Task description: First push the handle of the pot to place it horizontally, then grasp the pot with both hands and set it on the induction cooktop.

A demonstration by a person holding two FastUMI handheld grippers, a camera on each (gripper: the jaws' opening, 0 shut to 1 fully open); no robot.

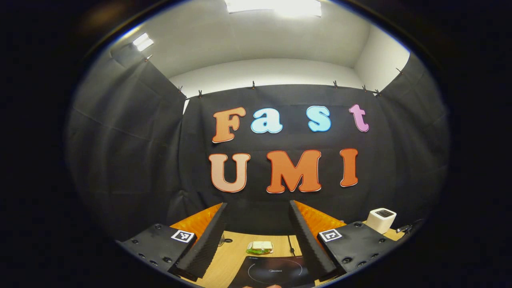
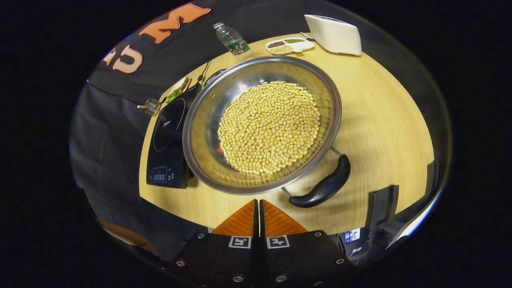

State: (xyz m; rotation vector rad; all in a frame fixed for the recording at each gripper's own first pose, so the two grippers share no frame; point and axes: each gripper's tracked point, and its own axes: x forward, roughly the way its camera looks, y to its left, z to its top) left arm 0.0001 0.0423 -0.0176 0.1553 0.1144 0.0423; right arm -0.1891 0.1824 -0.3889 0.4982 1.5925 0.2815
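From my right gripper, fingers closed together on nothing, the pot sits mid-desk beside the induction cooktop, its handle lying slantwise just ahead-right of the tips; my left gripper is spread wide, aimed at the wall.

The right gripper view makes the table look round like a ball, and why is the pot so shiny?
In the right gripper view, the fisheye lens bends the table edge into a curve; the metal pot reflects the lights, and its handle casts a soft shadow. In the left gripper view, the ceiling light glares white.
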